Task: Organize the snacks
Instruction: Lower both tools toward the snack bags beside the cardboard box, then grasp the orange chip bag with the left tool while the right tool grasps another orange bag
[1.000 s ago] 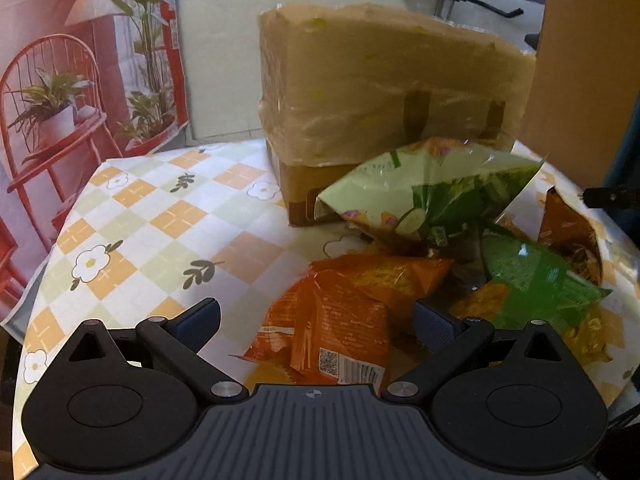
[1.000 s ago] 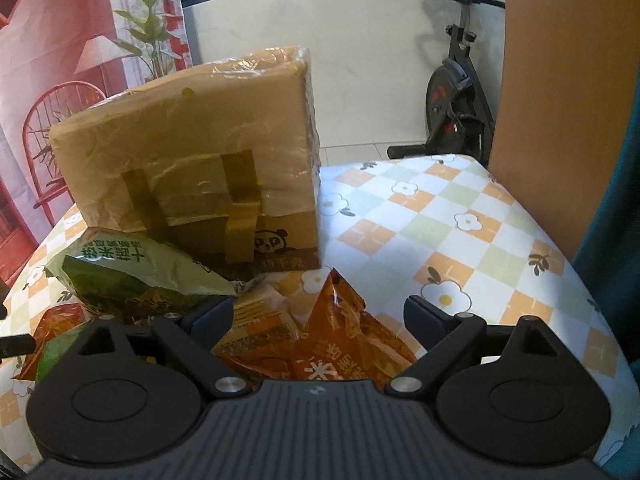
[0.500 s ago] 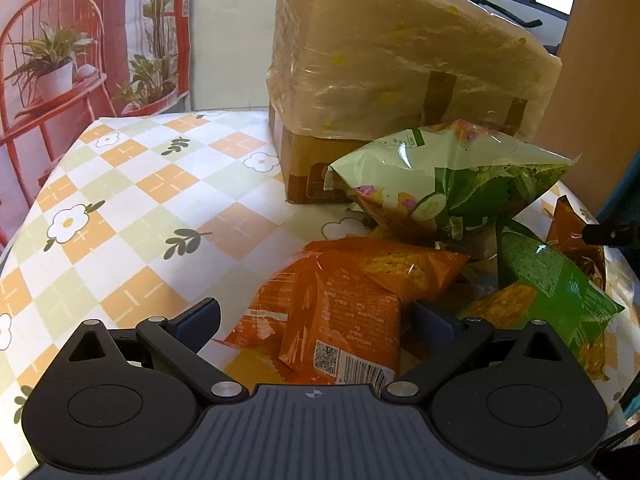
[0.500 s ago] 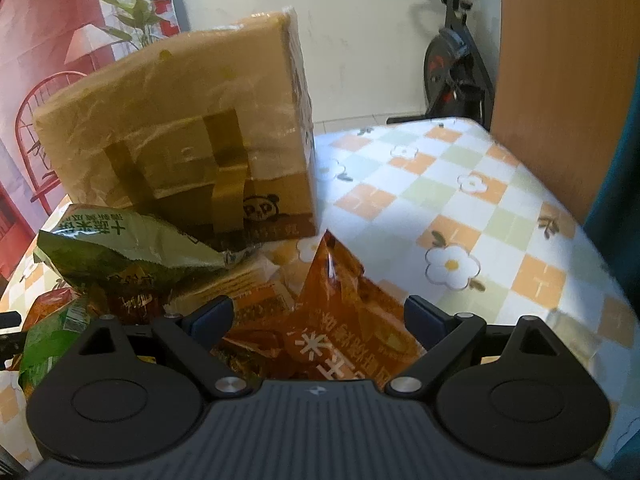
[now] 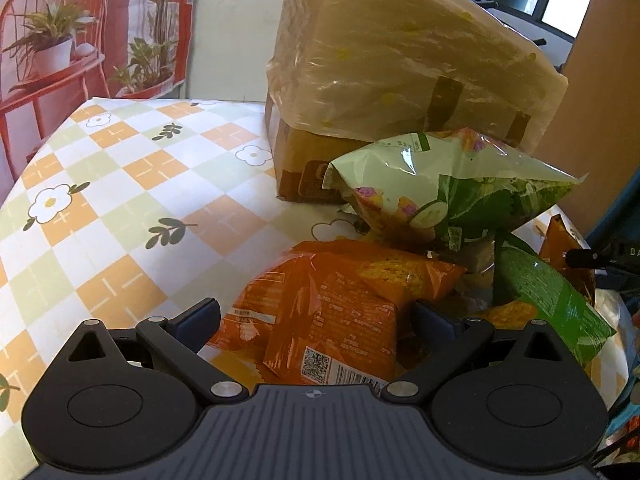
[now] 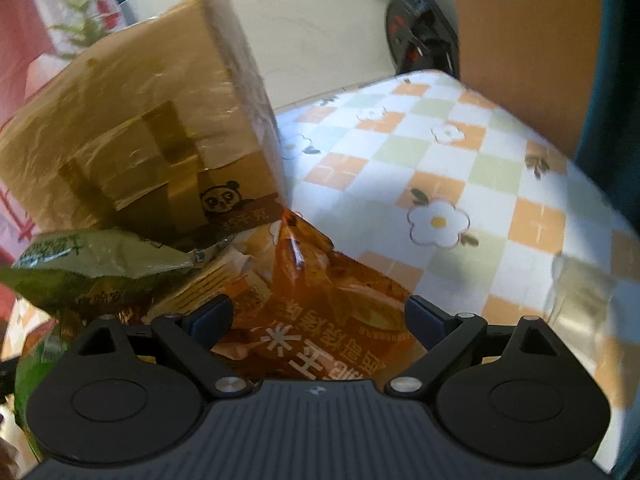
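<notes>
A pile of snack bags lies on the checked tablecloth (image 5: 120, 208) in front of a taped cardboard box (image 5: 400, 76). My left gripper (image 5: 316, 316) is open, its fingers either side of an orange snack pack (image 5: 340, 312). A pale green puffed bag (image 5: 448, 188) and a dark green bag (image 5: 548, 300) lie beyond and to the right. My right gripper (image 6: 318, 314) is open over a brown-orange bag (image 6: 332, 308); the pale green bag (image 6: 92, 264) lies to its left. The box (image 6: 140, 140) stands behind.
A wooden panel (image 6: 520, 40) stands at the right, with an exercise bike (image 6: 420, 28) behind the table. A red plant-print backdrop (image 5: 80, 32) hangs at the left. The tablecloth (image 6: 460, 184) stretches to the right of the pile.
Both grippers have moved lower and closer to the snack pile. The orange pack now lies between my left fingers and the brown-orange bag between my right fingers. Both stay open.
</notes>
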Tool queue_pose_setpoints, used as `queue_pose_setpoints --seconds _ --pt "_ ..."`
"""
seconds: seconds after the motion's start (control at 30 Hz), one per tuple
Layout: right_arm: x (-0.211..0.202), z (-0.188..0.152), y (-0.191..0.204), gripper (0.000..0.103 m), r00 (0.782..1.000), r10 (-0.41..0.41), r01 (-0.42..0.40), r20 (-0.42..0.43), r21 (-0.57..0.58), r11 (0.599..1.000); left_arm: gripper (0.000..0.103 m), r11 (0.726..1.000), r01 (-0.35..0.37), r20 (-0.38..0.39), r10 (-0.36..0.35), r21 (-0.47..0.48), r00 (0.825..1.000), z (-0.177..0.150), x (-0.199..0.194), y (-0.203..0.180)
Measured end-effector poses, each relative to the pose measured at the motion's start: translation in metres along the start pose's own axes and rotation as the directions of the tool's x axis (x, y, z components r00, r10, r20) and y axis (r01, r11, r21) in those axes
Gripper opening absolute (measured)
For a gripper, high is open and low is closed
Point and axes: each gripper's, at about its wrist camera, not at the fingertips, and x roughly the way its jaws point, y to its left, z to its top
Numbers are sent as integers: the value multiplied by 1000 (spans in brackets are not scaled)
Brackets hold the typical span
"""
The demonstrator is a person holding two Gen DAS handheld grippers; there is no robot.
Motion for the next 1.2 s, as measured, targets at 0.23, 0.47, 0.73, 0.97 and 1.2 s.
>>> queue_pose_setpoints --seconds 0.23,0.47,0.73,0.97,1.2 --pt "10 -1 -3 95 1000 -10 11 -25 45 999 102 1000 9 -1 -9 -23 1000 1 4 4" --pt "18 -2 -11 95 999 -20 23 -41 77 997 102 1000 1 -4 -1 -12 1000 1 13 1" --pt "19 -3 -12 93 999 -8 10 -32 67 998 90 1000 -21 16 21 5 1000 1 9 2" --pt "12 -5 -9 81 1000 -7 8 -6 44 999 87 998 -48 49 50 -36 998 -1 -8 14" --pt "-1 -2 -7 79 999 -13 12 36 43 999 87 995 -76 102 83 -67 991 2 -30 20"
